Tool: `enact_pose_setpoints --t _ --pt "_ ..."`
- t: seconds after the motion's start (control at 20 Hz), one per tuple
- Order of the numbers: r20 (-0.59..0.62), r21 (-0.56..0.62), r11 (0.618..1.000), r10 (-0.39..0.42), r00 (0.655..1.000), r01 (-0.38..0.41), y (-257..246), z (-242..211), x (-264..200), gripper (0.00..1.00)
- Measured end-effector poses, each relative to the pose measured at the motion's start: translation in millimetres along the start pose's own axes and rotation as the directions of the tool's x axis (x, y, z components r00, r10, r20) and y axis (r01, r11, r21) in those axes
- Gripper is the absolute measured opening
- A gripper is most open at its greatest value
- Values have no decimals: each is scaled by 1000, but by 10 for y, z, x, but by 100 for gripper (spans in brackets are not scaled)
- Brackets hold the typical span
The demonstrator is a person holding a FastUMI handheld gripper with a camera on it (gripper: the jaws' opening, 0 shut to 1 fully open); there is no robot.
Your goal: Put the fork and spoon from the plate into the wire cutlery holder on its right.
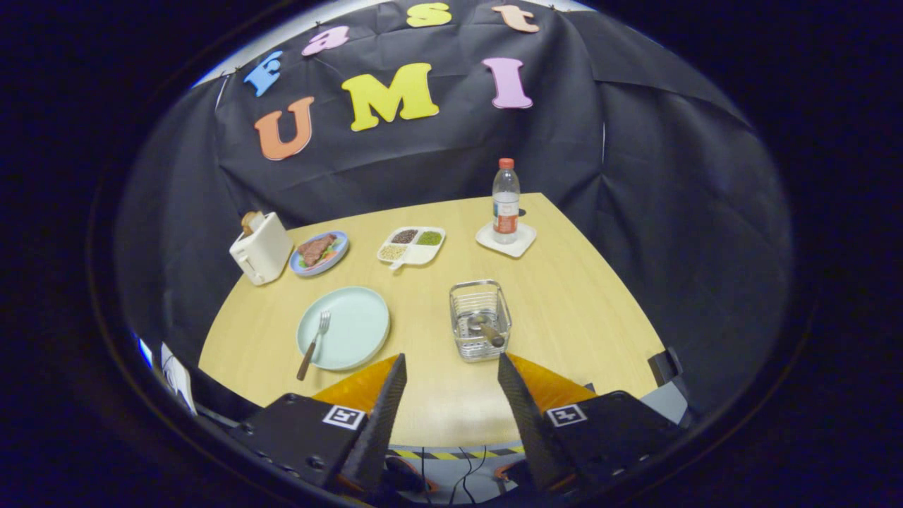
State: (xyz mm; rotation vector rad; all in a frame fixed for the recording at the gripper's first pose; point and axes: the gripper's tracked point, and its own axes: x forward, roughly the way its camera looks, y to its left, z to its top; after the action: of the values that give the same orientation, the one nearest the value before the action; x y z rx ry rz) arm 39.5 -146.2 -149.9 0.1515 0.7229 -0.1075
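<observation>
I am holding the gripper (451,381) above the near edge of the wooden table (564,310), its fingers spread wide and gripping nothing. Just beyond the left finger the pale plate (353,317) is lying with the fork (314,344) resting across its left rim, handle pointing toward me. Ahead of the right finger the wire cutlery holder (480,319) is sitting with the spoon (485,329) already inside. Farther off I am seeing a toaster (261,248), a plate of food (319,252), a divided tray (412,245) and a bottle (506,202) on a coaster (505,240).
</observation>
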Motion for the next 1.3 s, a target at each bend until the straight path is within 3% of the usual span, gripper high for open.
enact_pose_setpoints --t 0.1,0.2,0.75,1.3 --pt "-1 -19 1000 7 1000 -7 178 -18 -5 94" --pt "7 -34 999 0 1000 1 320 -17 6 98" --pt "-89 -134 990 37 995 -49 1520 -354 453 97" --pt "-232 -153 986 26 972 -63 2080 -862 1001 97"
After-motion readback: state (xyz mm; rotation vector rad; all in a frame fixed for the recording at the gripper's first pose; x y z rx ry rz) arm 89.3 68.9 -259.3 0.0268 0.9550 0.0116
